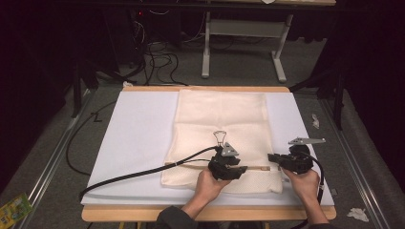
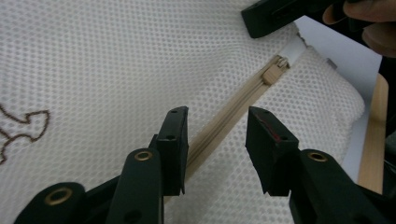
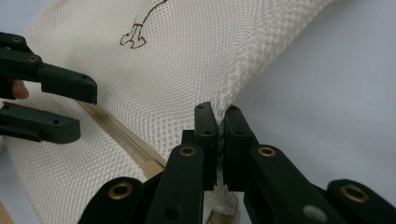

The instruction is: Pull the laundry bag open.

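A cream mesh bag (image 1: 219,119) lies flat on a white board (image 1: 138,129). A tan zipper (image 1: 258,167) runs across the bag's near end. My left gripper (image 1: 243,168) hovers over the bag, open, its jaws on either side of the zipper tape (image 2: 243,95). The zipper's slider (image 2: 275,70) sits farther along, near the bag's end. My right gripper (image 1: 271,157) is at the bag's right edge, shut on a pinch of the mesh (image 3: 177,60). In its view the right gripper (image 3: 219,112) holds the fabric lifted into a ridge, with the open left gripper (image 3: 86,109) beyond.
A wire clip (image 1: 219,137) lies on the bag's middle. The left gripper's cable (image 1: 143,171) trails left across the board. The wooden table edge (image 1: 143,213) is close below. Behind the table are a desk frame (image 1: 243,28) and floor cables. Brown stitching (image 2: 23,123) marks the mesh.
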Available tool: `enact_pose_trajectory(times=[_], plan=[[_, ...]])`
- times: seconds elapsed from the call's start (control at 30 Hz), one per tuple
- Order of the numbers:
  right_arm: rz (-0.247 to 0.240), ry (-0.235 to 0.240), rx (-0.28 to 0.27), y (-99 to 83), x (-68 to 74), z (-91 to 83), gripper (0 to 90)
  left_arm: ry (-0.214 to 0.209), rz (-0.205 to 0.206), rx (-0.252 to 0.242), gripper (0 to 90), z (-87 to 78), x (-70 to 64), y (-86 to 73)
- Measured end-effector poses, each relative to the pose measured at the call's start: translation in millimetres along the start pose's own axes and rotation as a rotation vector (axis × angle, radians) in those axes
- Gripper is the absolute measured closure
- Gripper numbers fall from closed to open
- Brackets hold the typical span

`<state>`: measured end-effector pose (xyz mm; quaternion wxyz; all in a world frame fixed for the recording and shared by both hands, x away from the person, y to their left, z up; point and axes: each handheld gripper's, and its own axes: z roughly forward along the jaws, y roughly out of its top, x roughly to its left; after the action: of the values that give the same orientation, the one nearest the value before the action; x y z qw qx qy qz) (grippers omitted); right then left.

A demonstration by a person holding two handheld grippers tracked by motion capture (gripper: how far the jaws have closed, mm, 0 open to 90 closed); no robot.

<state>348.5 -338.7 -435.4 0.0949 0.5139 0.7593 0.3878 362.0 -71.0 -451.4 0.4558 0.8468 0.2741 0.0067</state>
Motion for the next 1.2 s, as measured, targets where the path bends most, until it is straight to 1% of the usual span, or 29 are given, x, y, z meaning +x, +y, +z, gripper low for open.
enact_pose_trajectory(times=[0.03,0.07,0.17,0.23,0.33,0.4,0.43,0.53,0.6,0.63,0.7,0.8,0.83,0.9,0.93,0.97,1.03,1.1,1.17,1.2], plan=[[0.001,-0.001,-0.003,0.2,0.4,-0.4,87.6,-0.010,-0.009,-0.007,60.1,0.1,-0.5,0.7],[0.000,-0.002,-0.006,0.4,0.9,-0.6,87.7,-0.012,-0.010,-0.012,60.7,0.3,-1.5,1.5],[-0.001,-0.003,-0.004,2.4,3.0,-1.1,87.7,-0.025,0.009,-0.005,62.9,2.5,-7.0,4.8],[-0.003,0.002,-0.007,4.0,4.1,-2.1,87.7,-0.047,0.012,-0.008,64.0,5.5,-10.3,6.7],[-0.009,0.008,-0.013,5.8,4.8,-3.5,87.7,-0.055,0.019,-0.008,65.2,12.1,-12.8,7.1],[-0.011,0.010,-0.015,6.3,4.8,-3.8,87.7,-0.057,0.021,0.007,65.9,18.6,-14.5,6.3],[-0.010,0.012,-0.017,6.3,4.7,-3.7,87.7,-0.069,0.015,0.014,66.1,21.9,-15.8,5.9],[-0.007,0.020,-0.018,6.5,5.8,-3.4,87.7,-0.071,0.032,0.021,66.6,27.4,-21.0,6.4],[-0.011,0.026,-0.020,7.1,6.7,-3.3,87.7,-0.075,0.033,0.020,66.6,29.6,-22.2,7.2],[-0.007,0.031,-0.023,7.4,7.5,-3.2,87.7,-0.081,0.017,0.010,66.7,31.9,-21.3,7.6],[-0.011,0.041,-0.025,8.7,8.2,-3.9,87.7,-0.072,0.018,0.005,66.4,33.4,-20.1,7.3],[-0.006,0.067,-0.039,10.9,10.3,-5.7,87.8,-0.069,0.014,0.001,65.5,34.9,-19.3,7.1],[-0.002,0.069,-0.038,11.5,11.8,-6.1,87.7,-0.071,0.008,0.000,65.2,35.6,-19.3,6.9],[-0.009,0.071,-0.041,12.6,13.7,-6.1,87.8,-0.072,0.006,-0.001,65.1,36.0,-19.1,6.9],[-0.018,0.080,-0.045,14.7,17.0,-6.5,87.8,-0.077,0.001,-0.011,65.1,37.0,-18.1,7.2],[-0.020,0.082,-0.047,15.4,18.2,-6.5,87.8,-0.077,0.001,-0.011,65.2,37.0,-18.1,7.2],[-0.024,0.091,-0.048,17.1,20.2,-6.5,87.8,-0.086,-0.009,-0.038,65.3,37.7,-19.1,7.4],[-0.028,0.094,-0.049,18.3,21.5,-6.6,87.8,-0.096,-0.016,-0.051,65.7,37.6,-19.8,7.6],[-0.026,0.094,-0.048,18.7,21.9,-6.7,87.8,-0.102,-0.015,-0.056,67.5,37.5,-20.0,7.6],[-0.025,0.095,-0.047,18.7,22.0,-6.7,87.8,-0.112,-0.011,-0.062,68.8,36.8,-20.0,7.7]])
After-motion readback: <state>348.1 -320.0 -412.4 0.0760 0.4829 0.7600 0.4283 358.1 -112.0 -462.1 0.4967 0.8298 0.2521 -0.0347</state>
